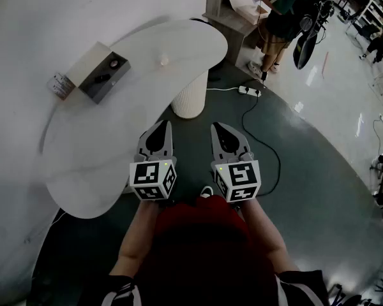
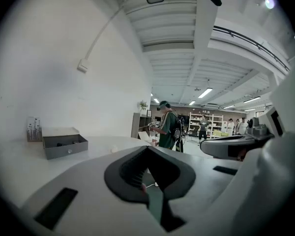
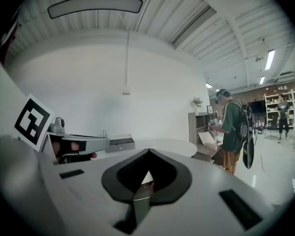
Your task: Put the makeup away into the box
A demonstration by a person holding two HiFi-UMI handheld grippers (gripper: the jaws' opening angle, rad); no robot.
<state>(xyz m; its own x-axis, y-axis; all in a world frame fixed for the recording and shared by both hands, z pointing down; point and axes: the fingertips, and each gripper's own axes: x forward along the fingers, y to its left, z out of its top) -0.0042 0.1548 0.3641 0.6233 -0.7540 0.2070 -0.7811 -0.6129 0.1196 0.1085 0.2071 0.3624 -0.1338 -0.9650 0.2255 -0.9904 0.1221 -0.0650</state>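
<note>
Grey jaws are pressed together and empty on both tools. Your left gripper (image 1: 161,125) hangs at the near edge of the white table (image 1: 102,171), your right gripper (image 1: 218,127) just off it, both nearly level. Across the table sits the open grey box (image 1: 102,75), with a small pale item (image 1: 164,60) apart to its right.

Head view looks steeply down; both gripper views face the box (image 2: 64,145).

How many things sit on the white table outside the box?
2: a small white piece right of the box, and a printed pack at its left; more may hide behind it.
</note>
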